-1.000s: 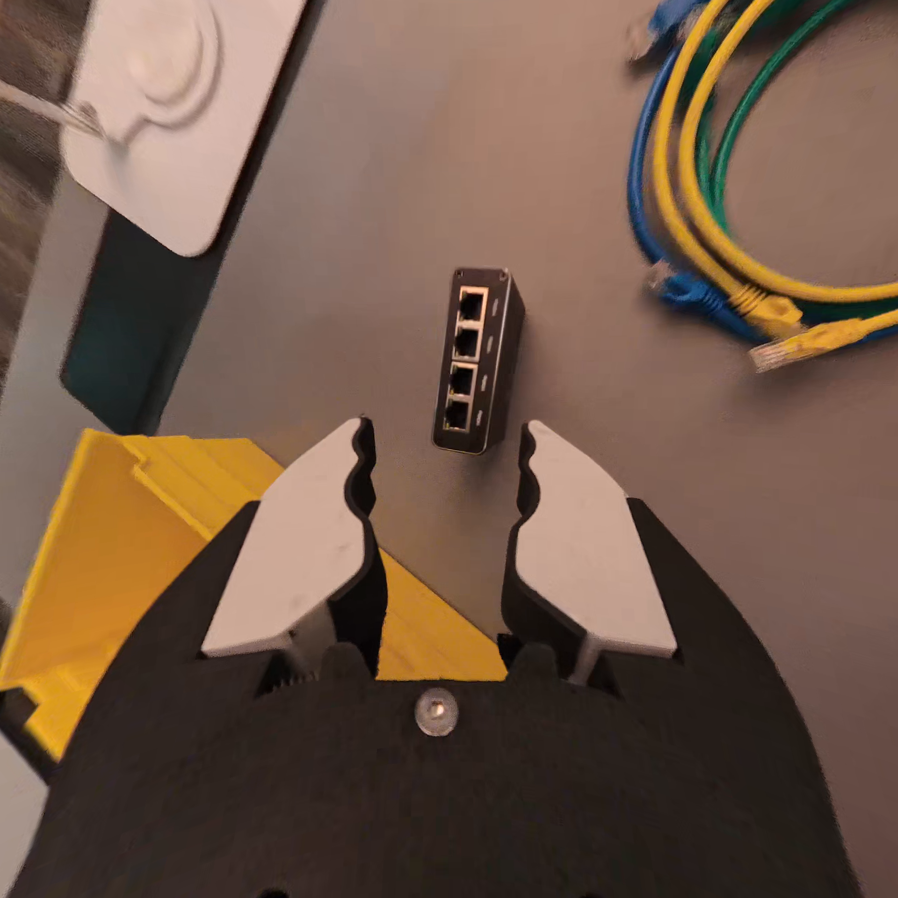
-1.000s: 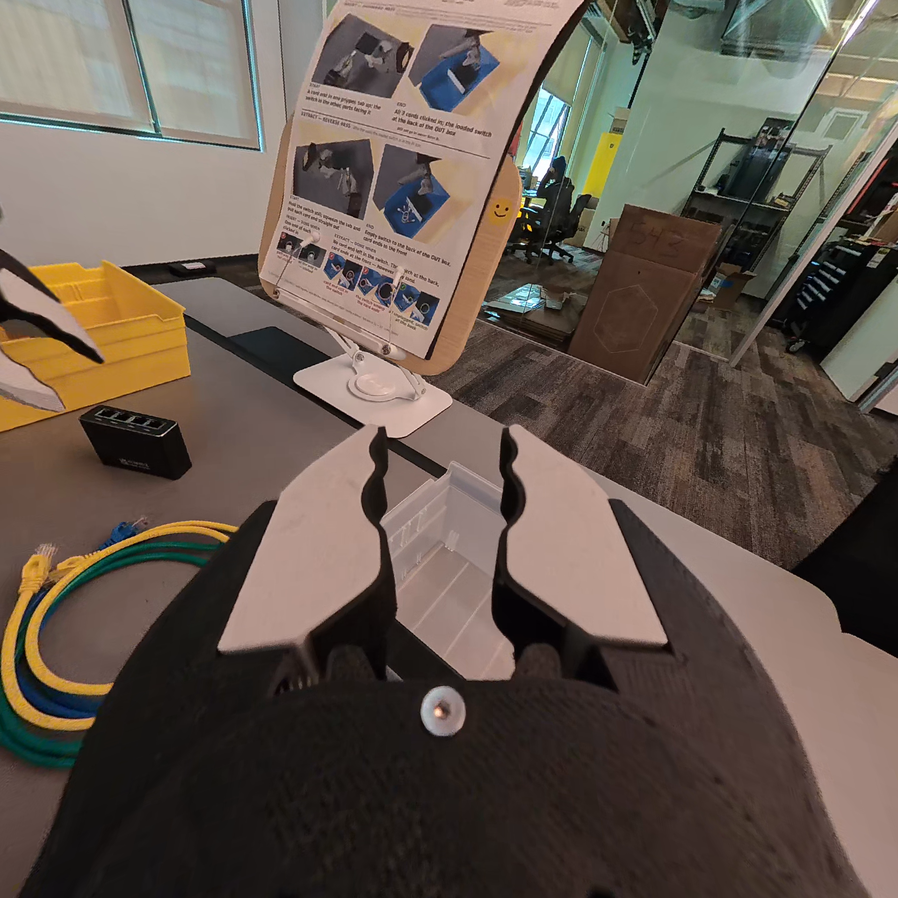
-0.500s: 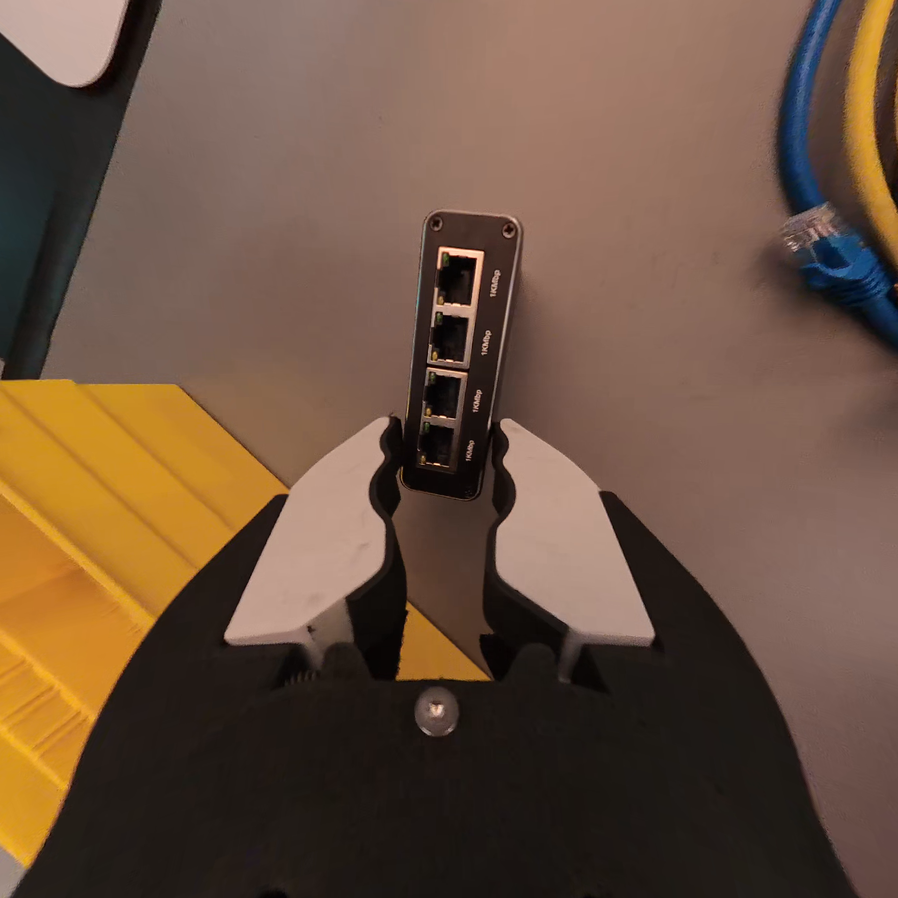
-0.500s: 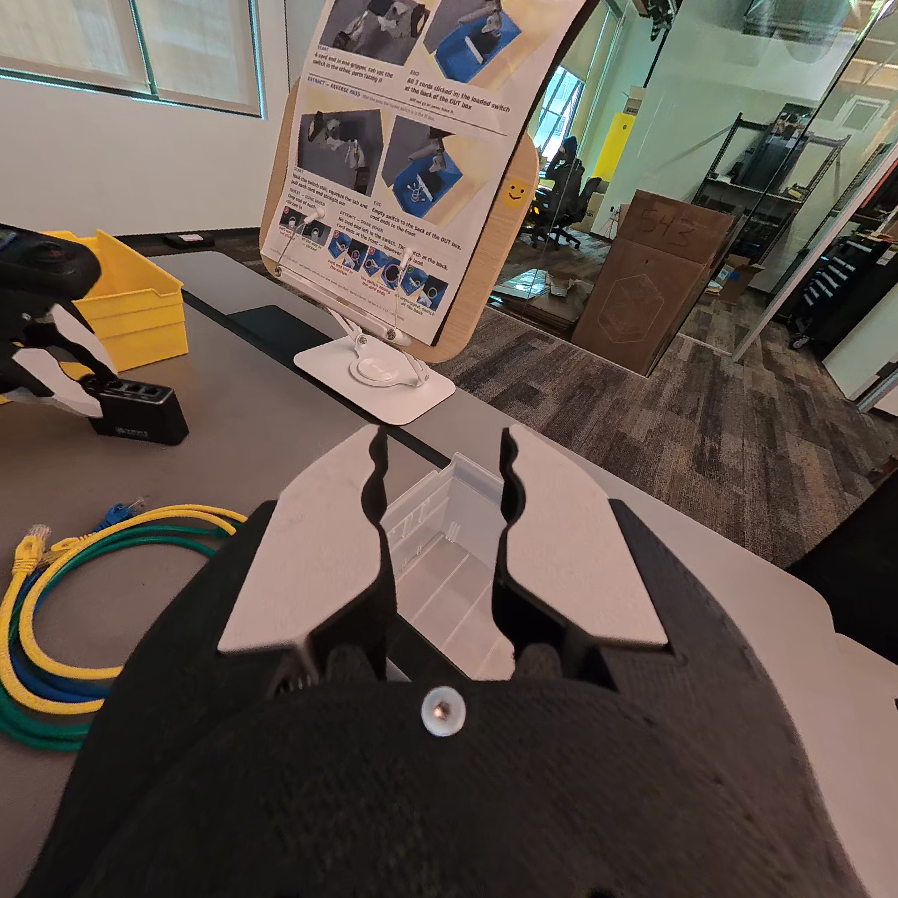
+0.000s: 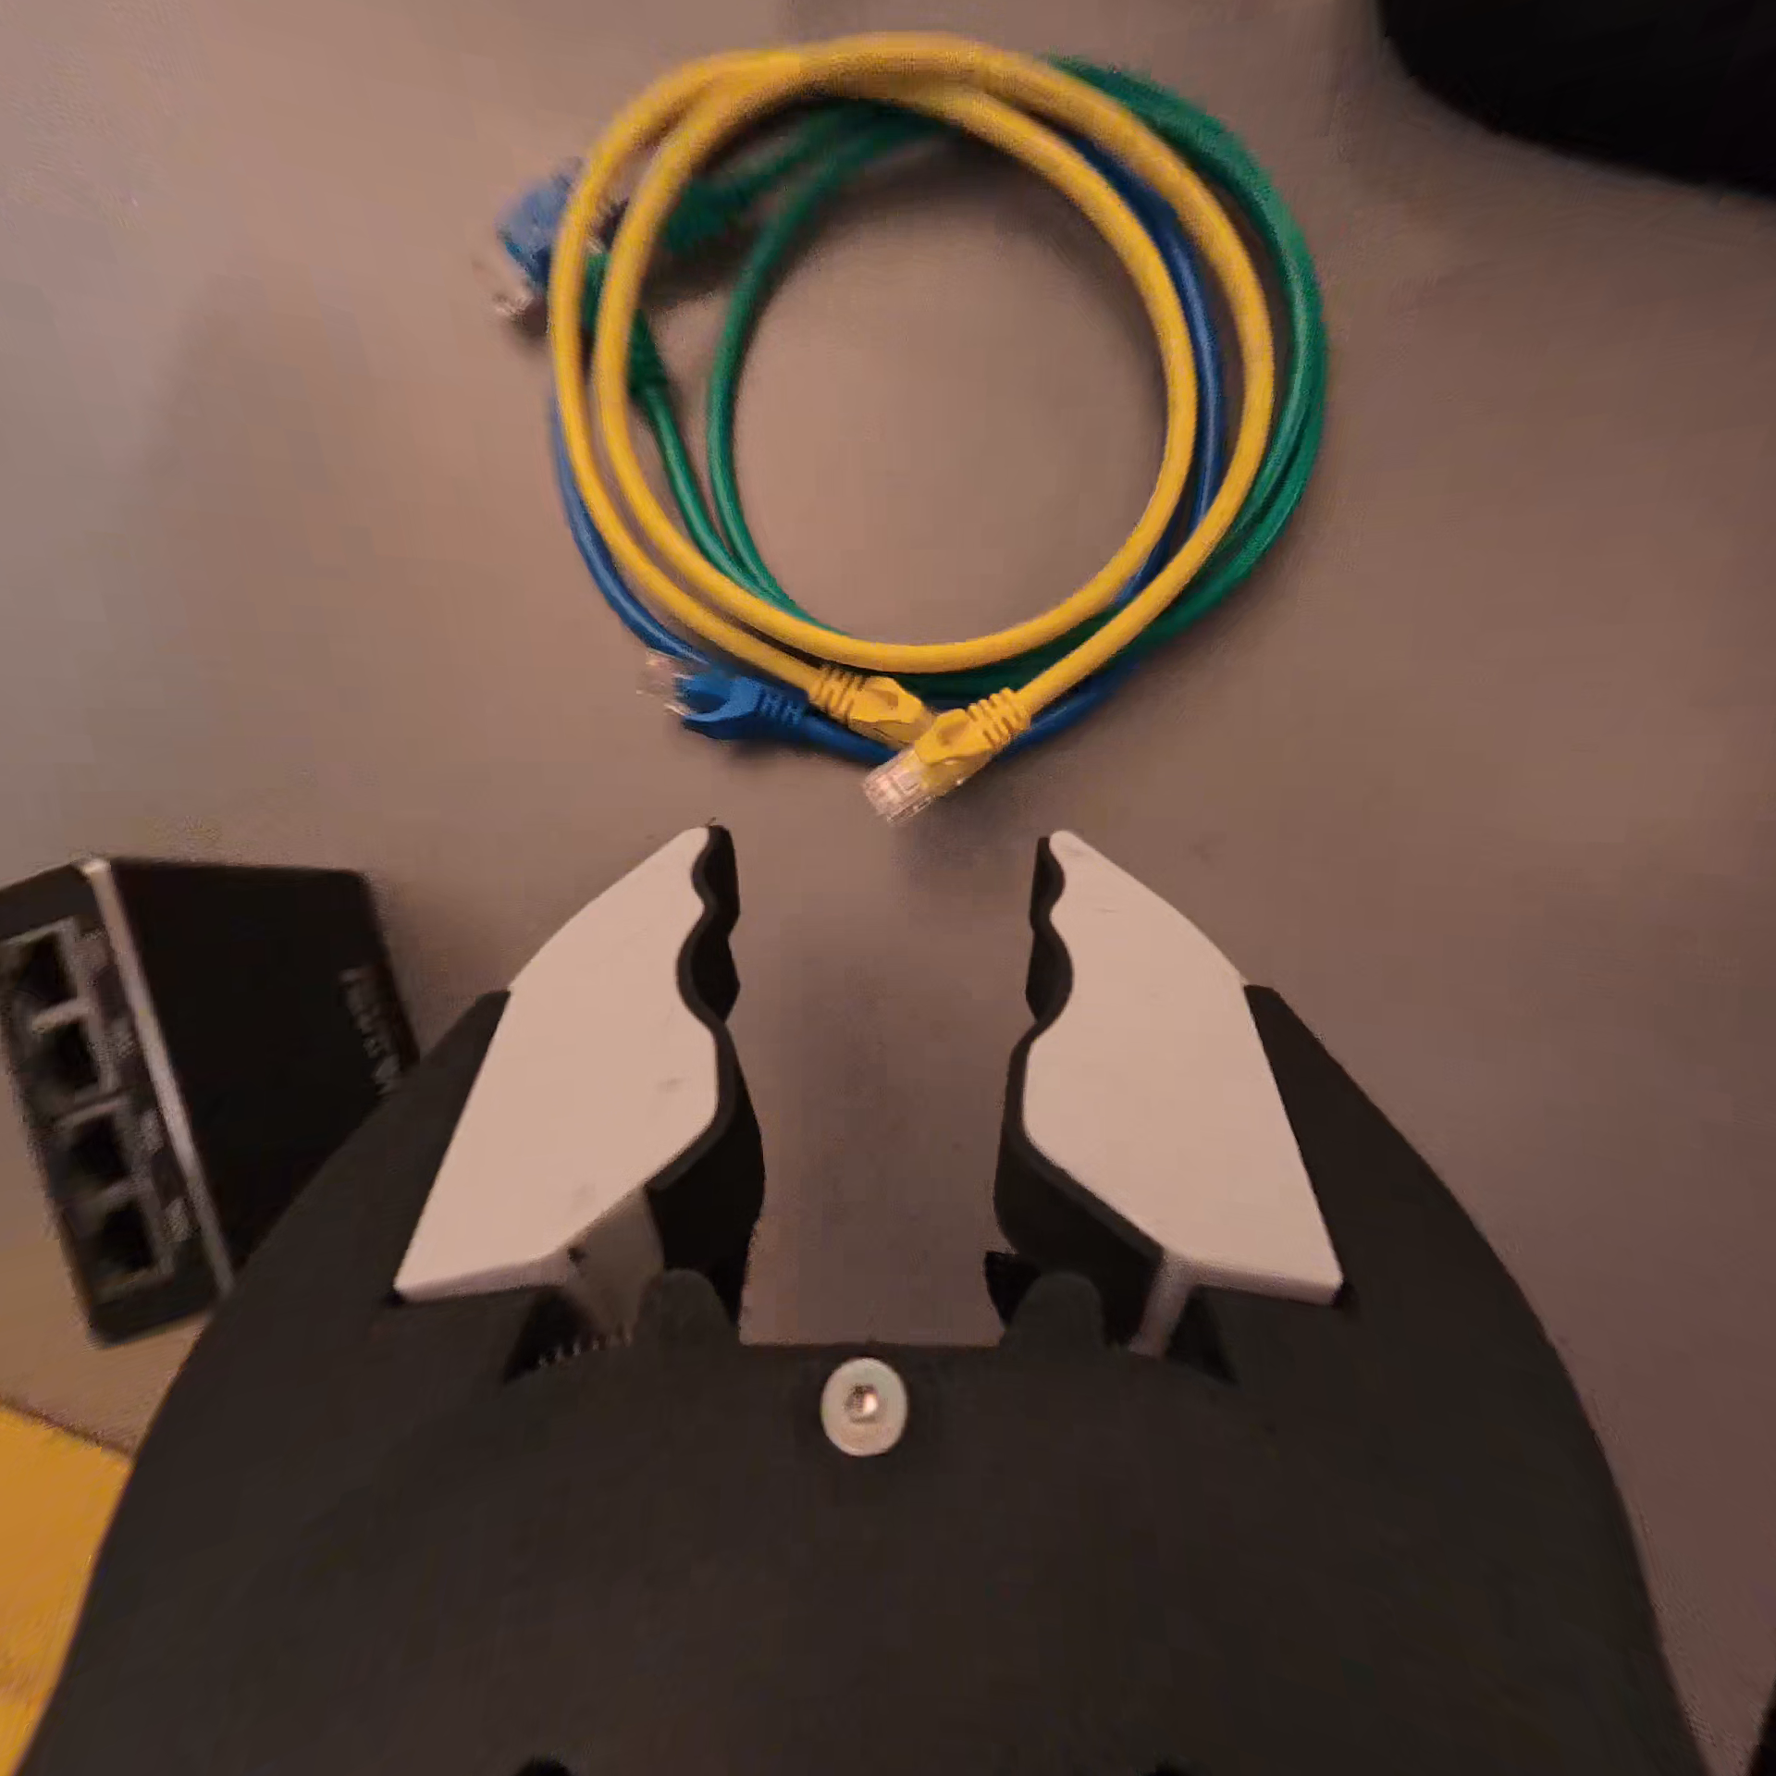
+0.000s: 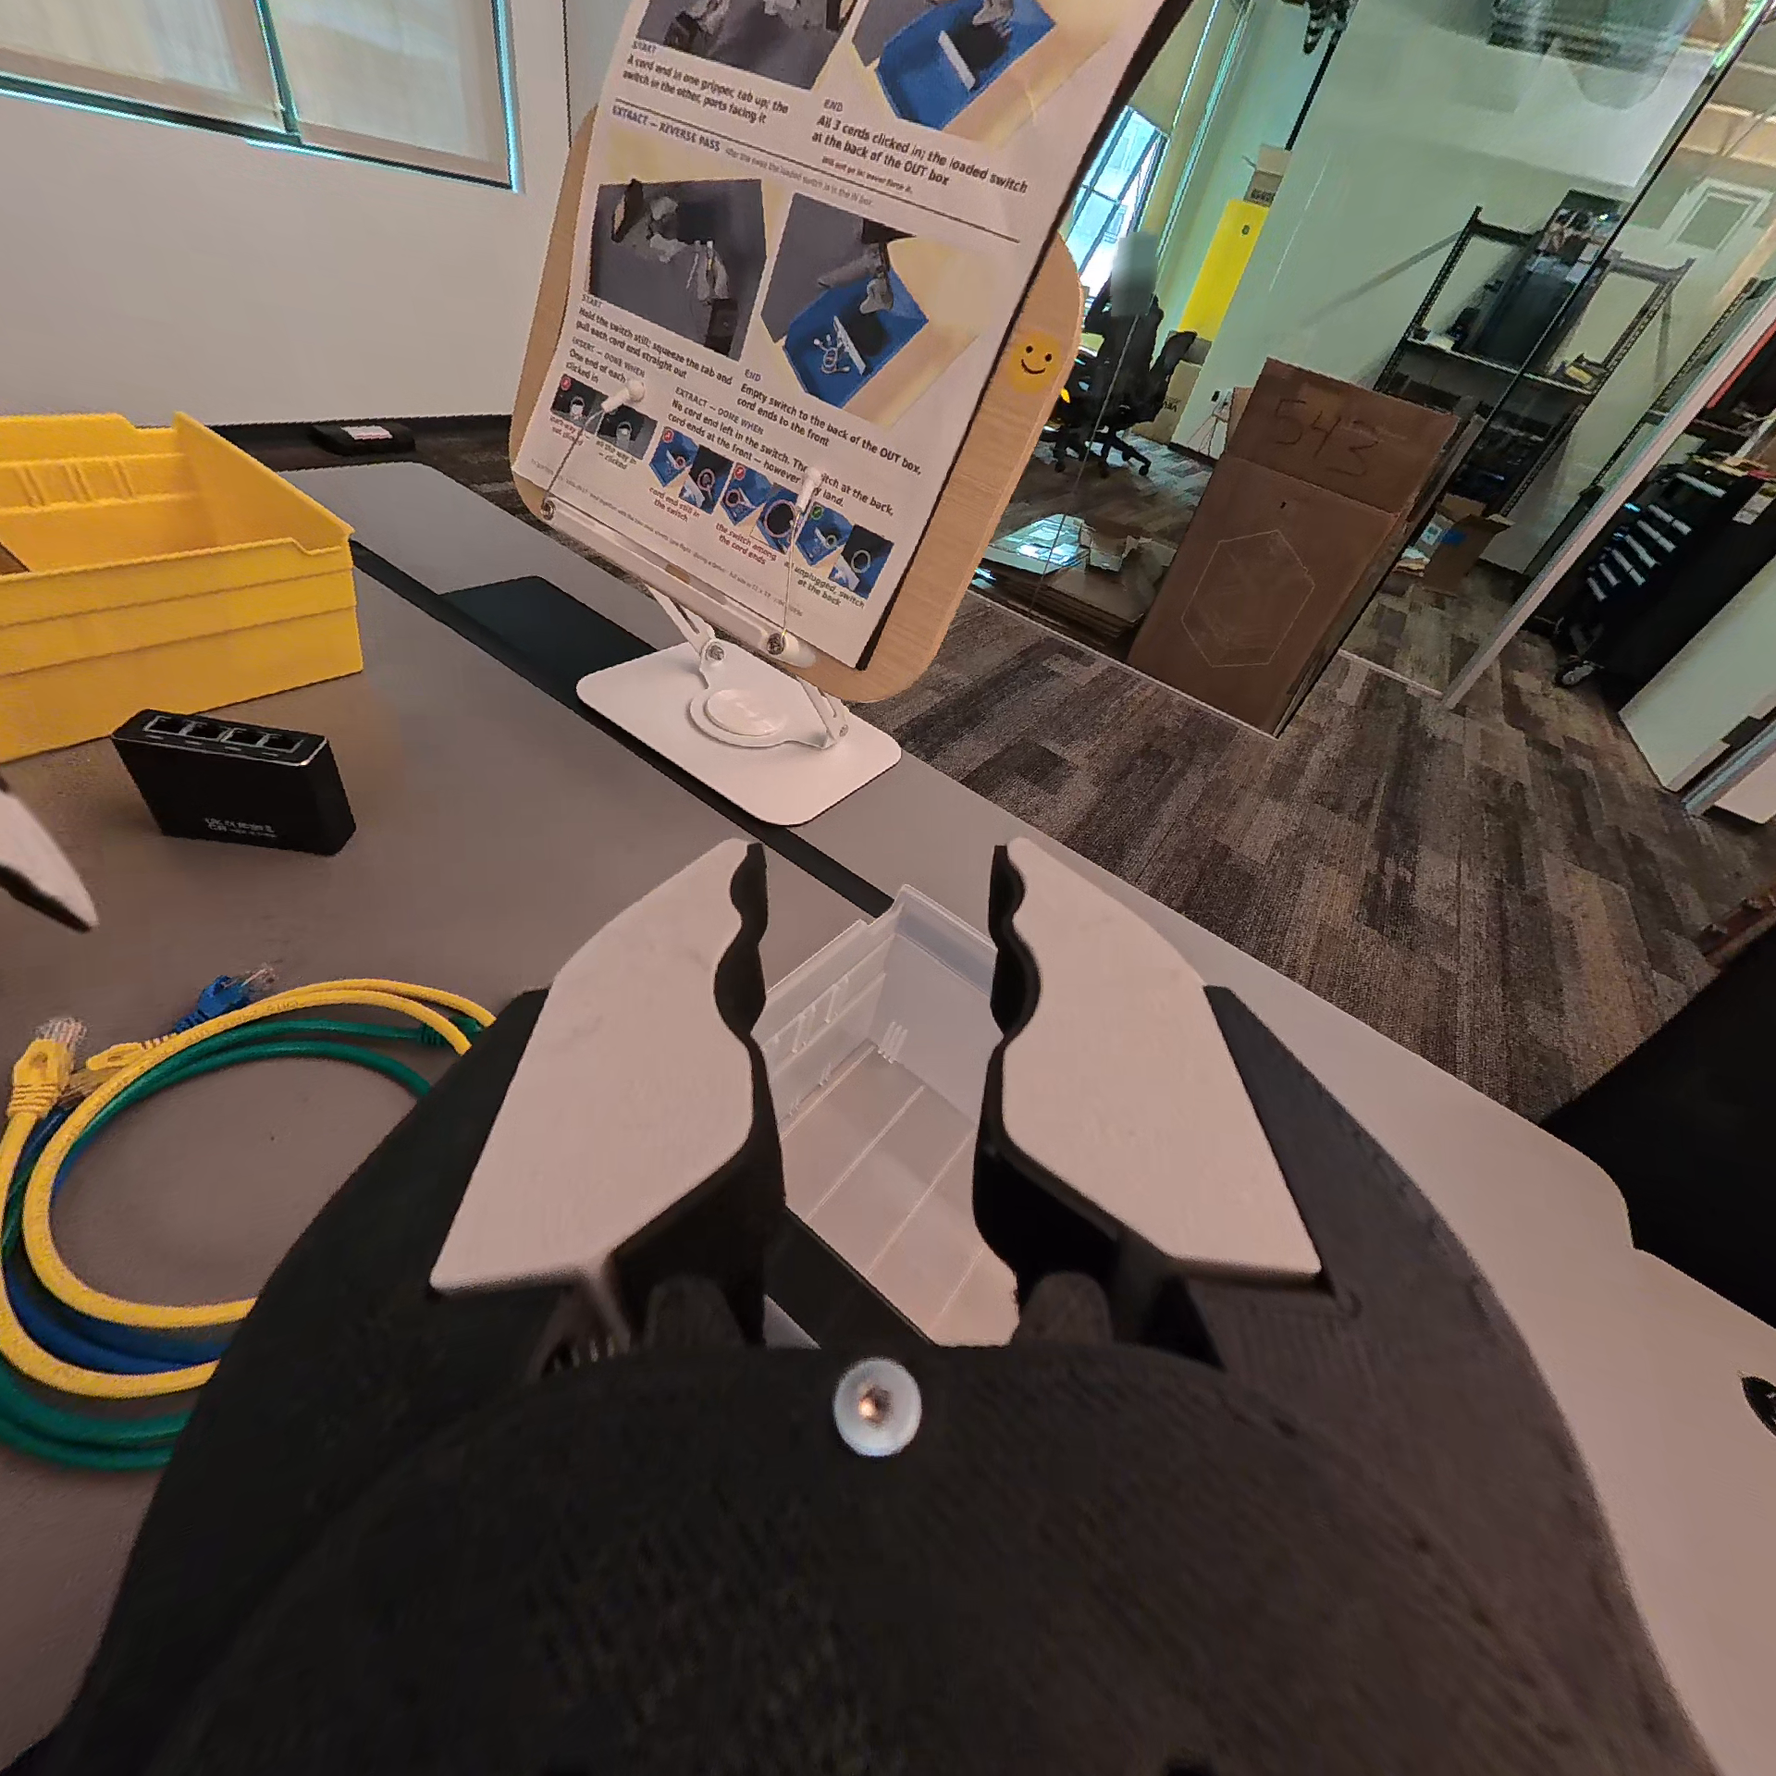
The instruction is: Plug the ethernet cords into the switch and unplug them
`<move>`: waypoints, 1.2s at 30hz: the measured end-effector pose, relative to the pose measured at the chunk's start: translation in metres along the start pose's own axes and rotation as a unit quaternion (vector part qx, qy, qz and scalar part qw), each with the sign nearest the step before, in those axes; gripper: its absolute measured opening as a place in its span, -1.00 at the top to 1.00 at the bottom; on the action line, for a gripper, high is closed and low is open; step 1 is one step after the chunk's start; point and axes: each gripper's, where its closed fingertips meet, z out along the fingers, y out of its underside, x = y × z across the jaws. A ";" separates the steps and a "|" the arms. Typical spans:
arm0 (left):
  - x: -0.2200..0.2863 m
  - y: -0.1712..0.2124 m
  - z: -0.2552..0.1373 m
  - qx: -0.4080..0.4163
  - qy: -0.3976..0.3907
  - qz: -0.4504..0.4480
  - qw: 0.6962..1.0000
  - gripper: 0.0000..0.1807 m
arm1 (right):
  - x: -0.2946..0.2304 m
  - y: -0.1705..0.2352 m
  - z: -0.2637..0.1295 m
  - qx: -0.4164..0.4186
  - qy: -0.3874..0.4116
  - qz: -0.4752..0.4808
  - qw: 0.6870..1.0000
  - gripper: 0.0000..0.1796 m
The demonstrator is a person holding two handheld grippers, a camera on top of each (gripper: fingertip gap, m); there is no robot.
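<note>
A black ethernet switch [image 5: 192,1076] lies on the grey table, ports facing left in the left wrist view; it also shows in the right wrist view [image 6: 235,793]. Yellow [image 5: 1182,384], blue [image 5: 615,577] and green [image 5: 1297,336] ethernet cords lie coiled together, all unplugged; they also show in the right wrist view [image 6: 58,1240]. A yellow plug [image 5: 927,759] lies just ahead of my left gripper [image 5: 879,846], which is open and empty, right of the switch. My right gripper [image 6: 875,855] is open and empty above a clear bin [image 6: 865,1086].
A yellow bin [image 6: 163,577] stands behind the switch. A white stand [image 6: 750,730] holds an instruction sheet at the table's far edge. A fingertip of the left gripper [image 6: 38,865] shows at the left edge of the right wrist view. Floor lies beyond the table. Some 35 cm of space lies between my two pairs of fingers.
My left gripper was closing around the switch's end half a second ago; it has opened, left the switch on the table and swung right toward the cords. The right gripper barely moved.
</note>
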 end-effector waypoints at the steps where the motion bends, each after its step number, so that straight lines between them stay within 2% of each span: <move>1: 0.002 0.005 0.009 -0.012 0.010 0.013 1.000 0.37 | -0.001 0.000 0.000 -0.002 -0.001 -0.003 1.000 0.50; 4: 0.005 0.014 0.031 -0.034 0.048 0.019 0.998 0.43 | -0.004 -0.002 0.000 -0.002 -0.001 -0.011 1.000 0.50; 6: 0.013 0.011 0.039 -0.024 0.102 0.005 0.995 0.45 | -0.006 -0.004 0.001 0.002 -0.006 -0.011 1.000 0.50; 8: 0.015 0.003 0.039 0.001 0.130 -0.006 0.992 0.58 | -0.008 -0.004 0.003 0.001 -0.009 -0.010 1.000 0.50; 9: 0.014 0.004 0.039 0.000 0.137 -0.002 0.991 0.73 | -0.008 -0.003 0.005 -0.001 -0.010 -0.011 1.000 0.50; 11: 0.017 0.007 0.038 -0.008 0.153 0.002 0.988 0.76 | -0.009 -0.001 0.007 -0.008 -0.011 -0.015 1.000 0.50; 17: 0.015 0.010 0.018 -0.015 0.127 -0.004 0.992 0.79 | -0.022 -0.003 0.014 -0.021 -0.024 -0.038 0.999 0.50; 21: 0.005 -0.012 -0.017 0.044 0.101 -0.032 0.993 0.81 | -0.050 -0.023 0.018 0.005 -0.059 -0.060 0.996 0.50; 25: -0.007 -0.048 -0.051 0.096 0.104 -0.059 0.988 0.82 | -0.109 -0.075 0.010 0.110 -0.169 -0.033 0.979 0.51; 27: -0.016 -0.068 -0.065 0.118 0.104 -0.070 0.985 0.85 | -0.149 -0.105 -0.003 0.173 -0.264 0.013 0.949 0.52; 29: -0.028 -0.086 -0.077 0.138 0.103 -0.086 0.981 0.85 | -0.189 -0.124 -0.017 0.203 -0.369 0.064 0.905 0.54; 31: -0.045 -0.098 -0.087 0.152 0.090 -0.095 0.980 0.86 | -0.229 -0.124 -0.023 0.183 -0.463 0.083 0.863 0.55; 32: -0.051 -0.102 -0.091 0.159 0.091 -0.099 0.978 0.86 | -0.246 -0.117 -0.020 0.156 -0.492 0.086 0.852 0.56; 36: -0.065 -0.105 -0.105 0.206 0.109 -0.135 0.963 0.86 | -0.292 -0.070 0.016 0.037 -0.533 0.082 0.841 0.59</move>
